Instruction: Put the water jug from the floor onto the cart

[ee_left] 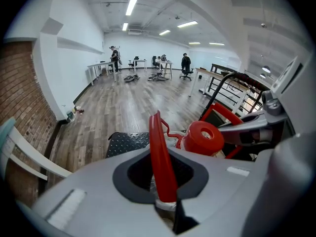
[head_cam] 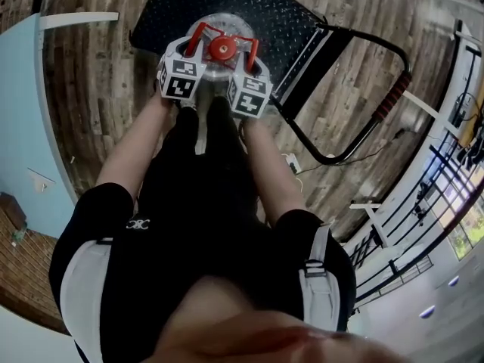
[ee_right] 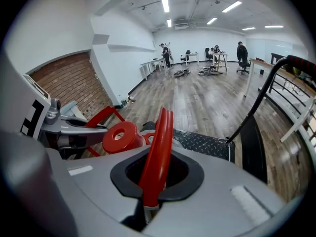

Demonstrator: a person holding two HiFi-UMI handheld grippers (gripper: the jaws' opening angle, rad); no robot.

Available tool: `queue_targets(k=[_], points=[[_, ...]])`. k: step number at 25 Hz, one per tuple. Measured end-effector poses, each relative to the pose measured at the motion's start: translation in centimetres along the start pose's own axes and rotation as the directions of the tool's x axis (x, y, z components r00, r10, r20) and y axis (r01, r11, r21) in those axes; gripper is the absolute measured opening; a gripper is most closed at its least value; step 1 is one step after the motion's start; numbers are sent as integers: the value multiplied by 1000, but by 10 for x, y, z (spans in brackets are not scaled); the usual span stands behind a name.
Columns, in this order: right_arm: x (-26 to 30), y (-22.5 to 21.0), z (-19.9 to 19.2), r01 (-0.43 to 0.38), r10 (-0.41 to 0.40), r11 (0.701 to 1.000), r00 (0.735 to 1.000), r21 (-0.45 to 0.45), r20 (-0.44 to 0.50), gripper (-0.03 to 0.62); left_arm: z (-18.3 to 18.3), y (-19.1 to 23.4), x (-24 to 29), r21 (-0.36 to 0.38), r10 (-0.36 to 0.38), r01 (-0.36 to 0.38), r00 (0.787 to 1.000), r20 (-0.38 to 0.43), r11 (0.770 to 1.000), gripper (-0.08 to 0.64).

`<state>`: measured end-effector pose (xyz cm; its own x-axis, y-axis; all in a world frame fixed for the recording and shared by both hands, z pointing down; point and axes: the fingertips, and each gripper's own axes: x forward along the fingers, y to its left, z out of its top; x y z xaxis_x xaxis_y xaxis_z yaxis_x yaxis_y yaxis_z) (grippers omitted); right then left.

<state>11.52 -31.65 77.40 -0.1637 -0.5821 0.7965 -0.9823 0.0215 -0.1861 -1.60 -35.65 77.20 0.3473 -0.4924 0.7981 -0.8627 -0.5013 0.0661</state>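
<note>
The left gripper (ee_left: 155,120) has its fingers clenched on the water jug (head_cam: 221,48) beside its red cap (ee_left: 203,138). The right gripper (ee_right: 165,113) has fingers parting around it. Bare cart deck (head_cam: 227,2) stretches beyond the fingertips.

Bright ceiling strip lights (ee_left: 131,6); fisheye edges; near foreground blurred.

Jug (head_cam: 221,48) between left tongs (head_cam: 198,41) and opening right tongs (head_cam: 247,48), over cart (head_cam: 227,4)

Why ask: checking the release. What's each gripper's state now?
Left gripper: closed, fingers together atop the water jug; grip unconfirmed.
Right gripper: fingers opening, barely apart; hold cannot be told.
</note>
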Motion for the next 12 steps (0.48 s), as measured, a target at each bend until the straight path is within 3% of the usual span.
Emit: queue_targets(k=[5,9,12], points=[[12,8,-12,-21,21,999,1000,-26,-3,38,-21,10,7,-21,34,-34,999,-19,999,38],[16,8,-10,-44,45,999,999,-30,25,44,-30,21,12,-110,25,-30,999,-48,993,32],[15,13,-13,-57,58,998,998,-31,22,78,-39,23,10,-133,-5,-3,999,-53,991,87]])
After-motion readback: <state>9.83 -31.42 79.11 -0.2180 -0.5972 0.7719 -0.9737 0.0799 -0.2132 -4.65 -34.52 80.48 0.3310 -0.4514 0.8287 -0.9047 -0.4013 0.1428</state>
